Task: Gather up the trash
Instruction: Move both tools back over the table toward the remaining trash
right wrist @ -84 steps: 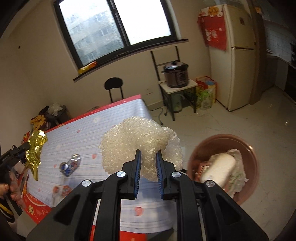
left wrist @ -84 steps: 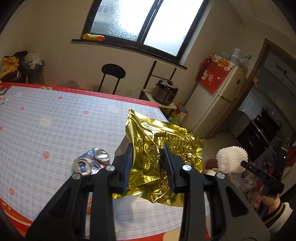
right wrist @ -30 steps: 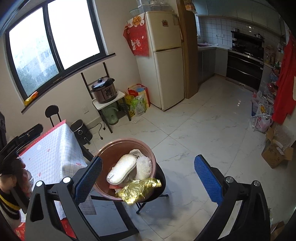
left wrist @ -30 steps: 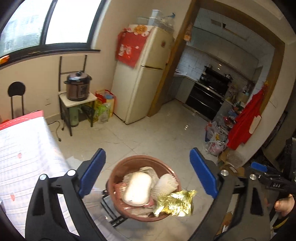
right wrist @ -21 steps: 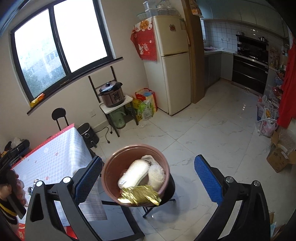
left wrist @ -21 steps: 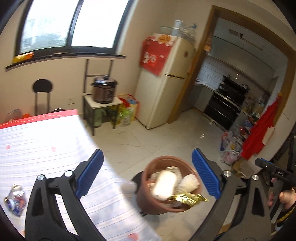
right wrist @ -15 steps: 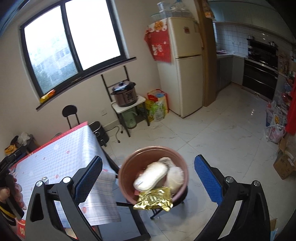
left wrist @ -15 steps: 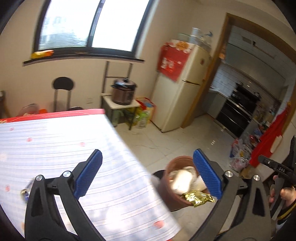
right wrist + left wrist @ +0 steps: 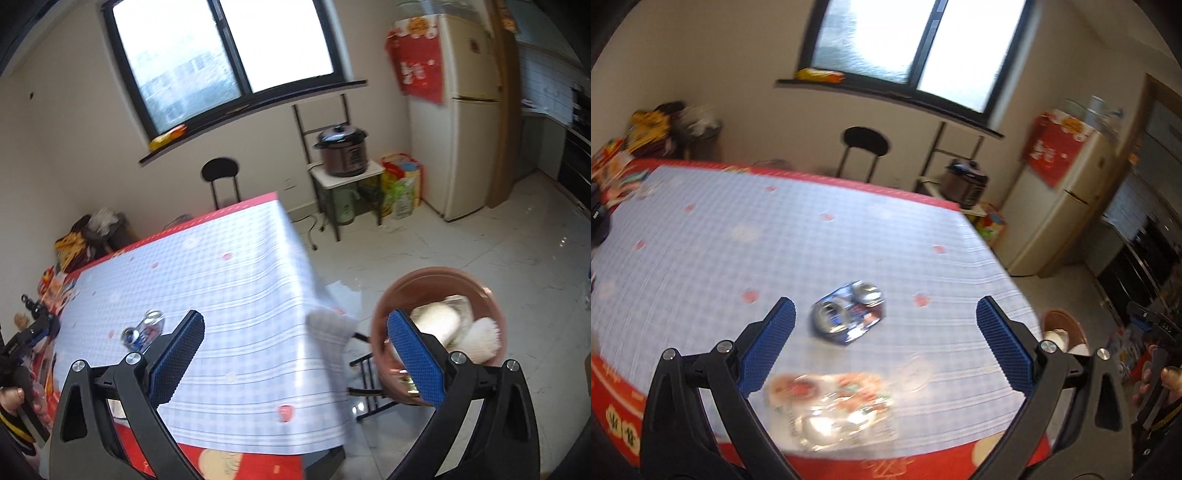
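Hovering over the tabletop (image 9: 820,251) with both grippers spread wide and empty.
The left gripper (image 9: 884,334) is hanging above a crushed can (image 9: 847,314) lying mid-table, a clear plastic wrapper (image 9: 831,406) sitting nearer, by the red edge. The right gripper (image 9: 295,349) is pointing past the tabletop's right corner, where the brown bin (image 9: 436,291) is holding white trash.

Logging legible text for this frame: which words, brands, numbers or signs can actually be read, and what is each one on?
"DAS": white print on the black body of the right tool, seen in the left wrist view; the reading is uncertain.
Print on the crushed can: blurred, unreadable.
Print on the clear wrapper: blurred, unreadable.
Characters on the red hanging on the fridge: blurred.
Panel of the cooker: too small.
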### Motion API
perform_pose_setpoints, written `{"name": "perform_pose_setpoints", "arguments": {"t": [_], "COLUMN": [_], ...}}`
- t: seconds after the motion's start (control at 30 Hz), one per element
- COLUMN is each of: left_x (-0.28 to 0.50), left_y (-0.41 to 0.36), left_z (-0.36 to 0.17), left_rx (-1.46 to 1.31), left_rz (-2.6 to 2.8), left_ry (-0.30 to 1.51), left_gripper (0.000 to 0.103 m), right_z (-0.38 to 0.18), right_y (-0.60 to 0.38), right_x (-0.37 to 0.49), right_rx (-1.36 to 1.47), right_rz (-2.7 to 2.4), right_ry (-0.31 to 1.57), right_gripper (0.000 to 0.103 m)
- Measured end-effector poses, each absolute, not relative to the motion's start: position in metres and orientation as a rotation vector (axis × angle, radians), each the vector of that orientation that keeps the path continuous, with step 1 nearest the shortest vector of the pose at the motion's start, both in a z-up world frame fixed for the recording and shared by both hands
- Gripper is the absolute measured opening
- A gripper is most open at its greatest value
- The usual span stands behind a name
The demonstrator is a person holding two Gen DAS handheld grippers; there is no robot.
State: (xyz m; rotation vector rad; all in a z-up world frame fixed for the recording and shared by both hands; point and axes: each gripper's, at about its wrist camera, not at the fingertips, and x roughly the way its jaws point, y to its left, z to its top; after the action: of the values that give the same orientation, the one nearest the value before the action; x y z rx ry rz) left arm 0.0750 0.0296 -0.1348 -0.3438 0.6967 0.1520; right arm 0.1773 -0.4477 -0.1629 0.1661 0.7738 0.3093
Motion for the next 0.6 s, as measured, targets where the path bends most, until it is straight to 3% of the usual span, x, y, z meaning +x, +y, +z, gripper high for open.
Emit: {"name": "perform_pose_setpoints", "arguments": {"t": [0.23, 0.6], "left_x": [0.037, 0.023], "left_y": [0.07, 0.041], "left_z": [-0.191, -0.271], "left_rx": [-0.41, -0.292], "left_rz": [0.218, 0.131], "left_ry": [0.814, 0.995], "left_gripper": [0.096, 0.096], "right_z": [-0.176, -0.194], "right_y": [-0.367, -0.304], "right_x": [0.184, 0.173], "right_rx": [0.098, 0.006], "right_rz": [0.417, 0.465], "right_ry": [0.839, 0.917], "right_gripper": [0.098, 0.098]}}
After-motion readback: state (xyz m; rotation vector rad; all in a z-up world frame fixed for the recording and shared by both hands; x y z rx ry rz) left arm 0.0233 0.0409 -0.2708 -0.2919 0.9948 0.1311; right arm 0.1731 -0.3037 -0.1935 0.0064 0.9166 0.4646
